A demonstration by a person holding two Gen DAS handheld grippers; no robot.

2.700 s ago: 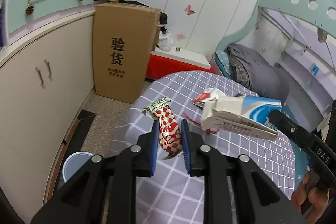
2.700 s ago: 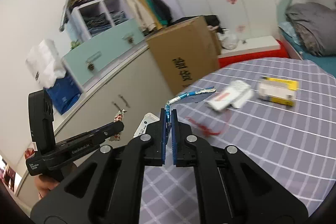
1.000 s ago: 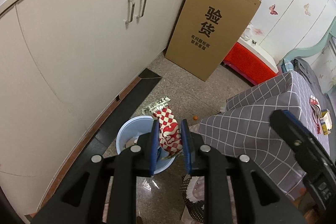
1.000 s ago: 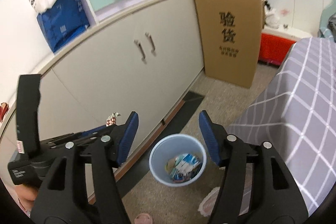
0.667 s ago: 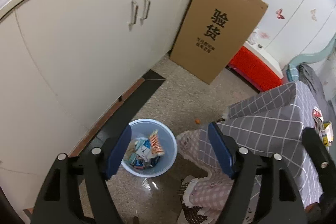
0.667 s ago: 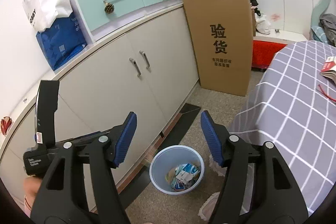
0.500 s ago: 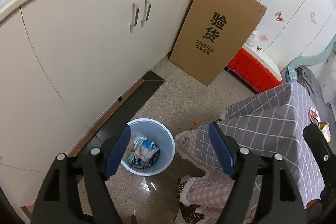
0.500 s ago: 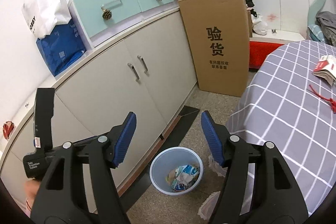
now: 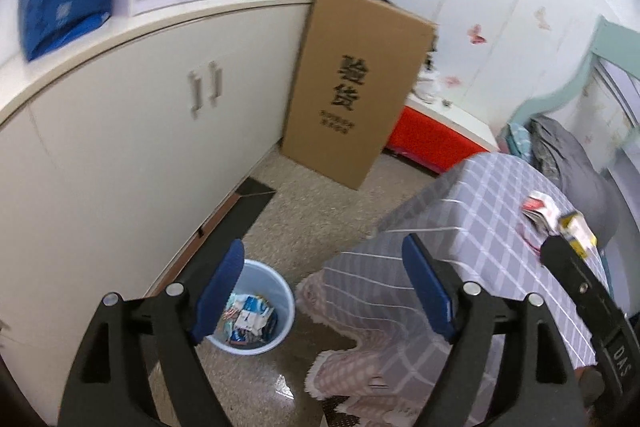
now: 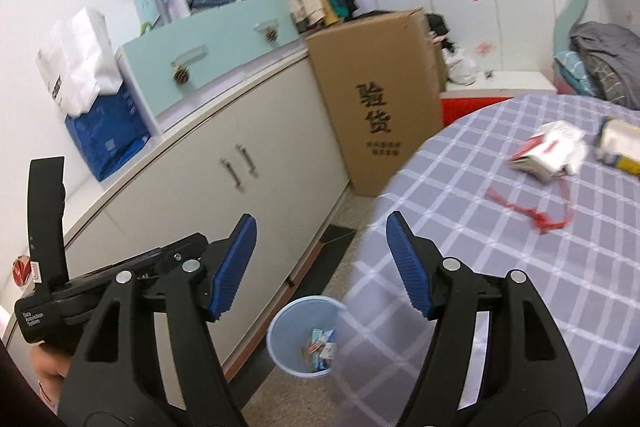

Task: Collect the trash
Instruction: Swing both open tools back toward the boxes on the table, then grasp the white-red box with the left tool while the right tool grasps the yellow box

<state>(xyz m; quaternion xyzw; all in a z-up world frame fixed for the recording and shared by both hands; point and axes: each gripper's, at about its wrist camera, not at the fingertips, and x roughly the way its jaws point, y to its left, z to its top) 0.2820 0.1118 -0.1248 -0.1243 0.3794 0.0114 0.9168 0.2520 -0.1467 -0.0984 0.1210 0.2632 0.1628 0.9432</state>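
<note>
My left gripper hangs above the floor beside a light blue bin. Its jaws are opening and nothing is between them. The bin holds several wrappers and cartons. My right gripper is also empty with its jaws opening, above the bin and the table's near edge. On the table lie a crumpled red and white packet, a yellow and white box and a red string. The left wrist view shows the packet and the box at the far right.
A round table with a grey checked cloth stands to the right of the bin, with a pink mat at its foot. White cabinets run along the left. A tall cardboard box and a red storage box stand behind.
The left gripper opened and the red checked wrapper fell into the bin. The right gripper had let its blue carton go there before that. Both grippers then rose and swung towards the table.
</note>
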